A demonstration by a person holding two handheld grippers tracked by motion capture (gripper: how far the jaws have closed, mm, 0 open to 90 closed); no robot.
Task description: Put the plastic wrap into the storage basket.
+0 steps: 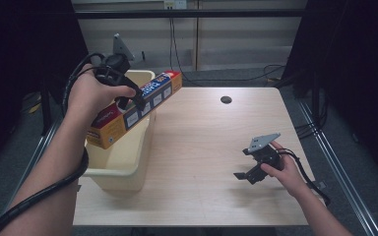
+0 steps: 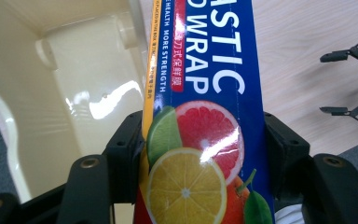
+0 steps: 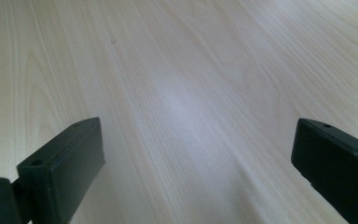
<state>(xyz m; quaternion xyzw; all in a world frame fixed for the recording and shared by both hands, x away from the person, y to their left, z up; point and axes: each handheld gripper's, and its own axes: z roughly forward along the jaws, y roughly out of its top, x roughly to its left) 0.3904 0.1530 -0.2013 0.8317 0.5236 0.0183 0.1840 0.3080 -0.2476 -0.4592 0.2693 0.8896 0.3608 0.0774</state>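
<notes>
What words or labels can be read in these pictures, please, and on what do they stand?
"ASTIC" over "O WRAP", cut off at the frame edge: blue face of the wrap box.
"HEALTH MORE STRENGTH": small print along the same box.
Red strip of characters beside it: too small to read.
Box labels in the high view: blurred.

Showing 2 black grippers: left gripper (image 1: 137,104) and right gripper (image 1: 240,176), each wearing a grey 3-cornered plate and trailing a thick black cable. Displaying blocky matte jaws with brass-ringed screw holes. Baring both forearms, sleeveless.
</notes>
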